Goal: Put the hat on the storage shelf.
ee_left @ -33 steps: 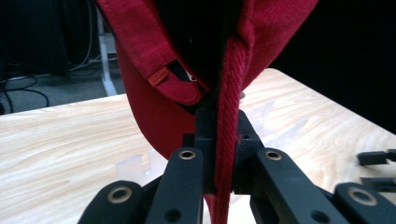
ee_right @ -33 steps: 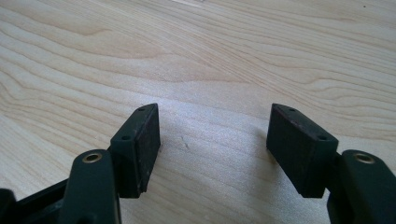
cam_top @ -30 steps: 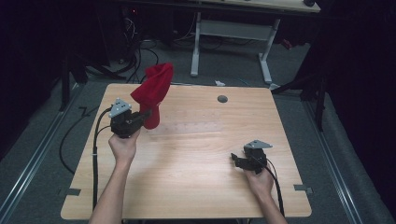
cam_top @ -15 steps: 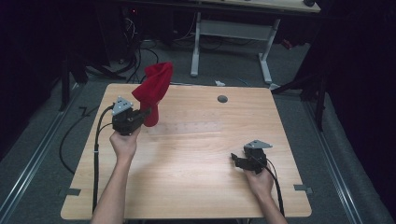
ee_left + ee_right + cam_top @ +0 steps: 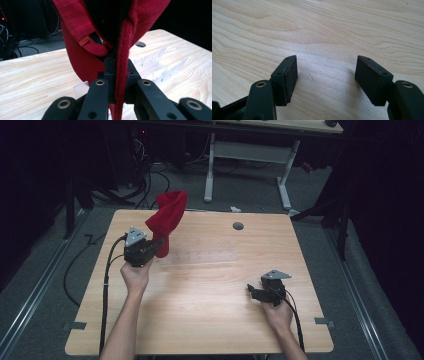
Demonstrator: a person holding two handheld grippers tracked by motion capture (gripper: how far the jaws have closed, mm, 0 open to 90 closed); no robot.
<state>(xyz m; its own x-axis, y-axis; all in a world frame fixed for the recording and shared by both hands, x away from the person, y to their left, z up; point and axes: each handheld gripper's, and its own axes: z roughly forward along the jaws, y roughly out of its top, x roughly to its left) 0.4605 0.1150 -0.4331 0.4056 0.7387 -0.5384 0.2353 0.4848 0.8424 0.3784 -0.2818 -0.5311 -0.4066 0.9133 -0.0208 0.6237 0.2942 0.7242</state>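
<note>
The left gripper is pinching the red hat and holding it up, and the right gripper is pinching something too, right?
Not quite. The left gripper does pinch the red hat and hold it up, but the right gripper pinches nothing. The right gripper view shows its jaws wide apart with bare wooden table between them.

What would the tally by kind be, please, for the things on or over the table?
Red cap: 1
Clear plastic rack: 1
Hand-held gripper, left hand-held gripper and right hand-held gripper: 2
Total: 4
</note>
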